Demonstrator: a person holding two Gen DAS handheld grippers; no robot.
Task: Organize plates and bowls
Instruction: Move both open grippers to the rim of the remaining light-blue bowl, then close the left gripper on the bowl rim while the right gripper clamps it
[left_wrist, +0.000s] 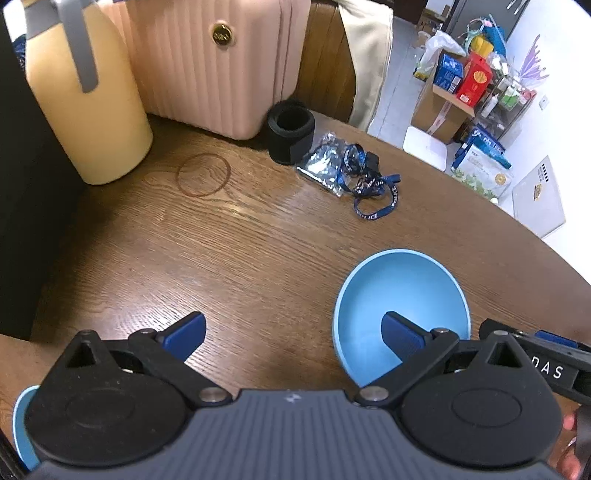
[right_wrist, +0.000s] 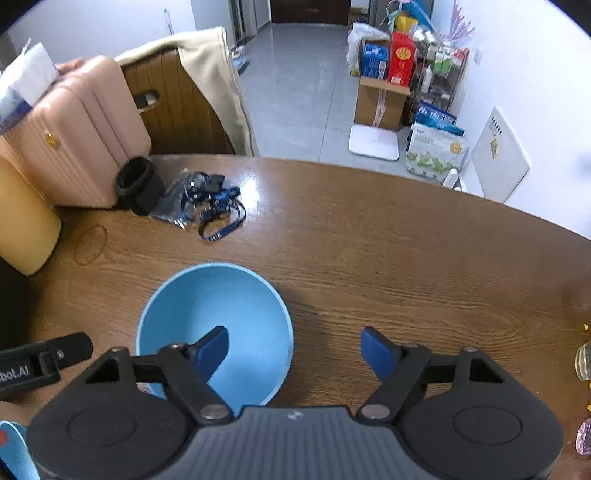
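A light blue bowl (left_wrist: 402, 295) stands upright and empty on the brown wooden table (left_wrist: 240, 240). My left gripper (left_wrist: 295, 332) is open and empty, its right finger over the bowl's near side. In the right wrist view the same bowl (right_wrist: 221, 306) sits low left. My right gripper (right_wrist: 295, 350) is open and empty, its left finger over the bowl's inside and its right finger over bare table. A blue plate edge (left_wrist: 22, 428) shows at the lower left corner under the left gripper, and a blue edge (right_wrist: 14, 450) shows at the right wrist view's lower left.
A yellow jug (left_wrist: 85, 103), a pink suitcase (left_wrist: 214, 62), a black cup sleeve (left_wrist: 291, 133) and blue lanyards with a foil bag (left_wrist: 351, 173) lie at the table's far side. A chair with a beige coat (right_wrist: 195, 96) stands behind. A glass (right_wrist: 583, 360) sits at the right edge.
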